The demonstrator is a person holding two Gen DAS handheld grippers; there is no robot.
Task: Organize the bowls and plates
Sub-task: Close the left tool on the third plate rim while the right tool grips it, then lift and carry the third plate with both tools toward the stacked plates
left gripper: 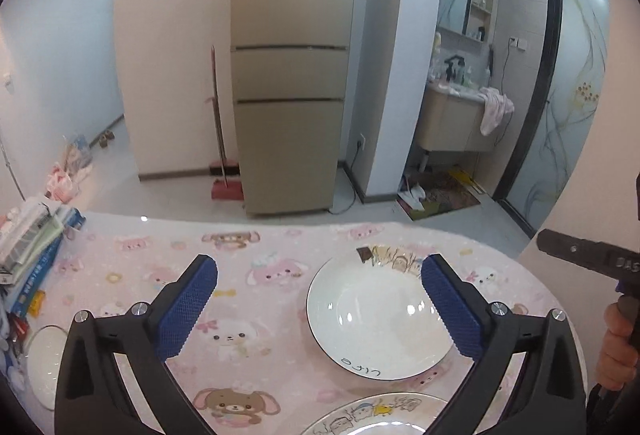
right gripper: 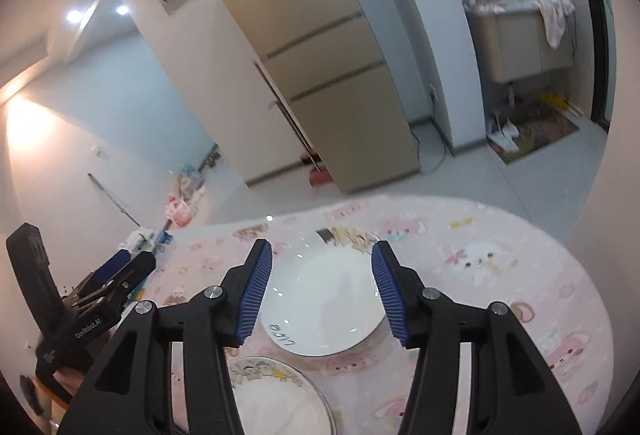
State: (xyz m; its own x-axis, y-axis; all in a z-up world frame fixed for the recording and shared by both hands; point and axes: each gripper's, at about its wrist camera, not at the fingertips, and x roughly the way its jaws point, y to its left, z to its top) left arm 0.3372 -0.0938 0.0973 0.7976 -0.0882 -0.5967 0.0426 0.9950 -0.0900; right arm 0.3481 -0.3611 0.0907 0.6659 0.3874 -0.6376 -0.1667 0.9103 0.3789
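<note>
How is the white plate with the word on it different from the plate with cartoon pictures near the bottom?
The deep white plate with handwriting on its rim lies farther out on the pink cartoon tablecloth; the white plate with a cartoon-drawing border lies nearer the cameras. The first is mostly plain, with a small picture at its far edge; the second has drawings running along its visible rim. The first shows whole; the second is partly cut off. Both are white, round, empty and untouched.

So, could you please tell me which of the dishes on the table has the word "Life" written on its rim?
The deep white plate farther from the grippers; the nearer plate has only cartoon drawings on its visible rim.
</note>
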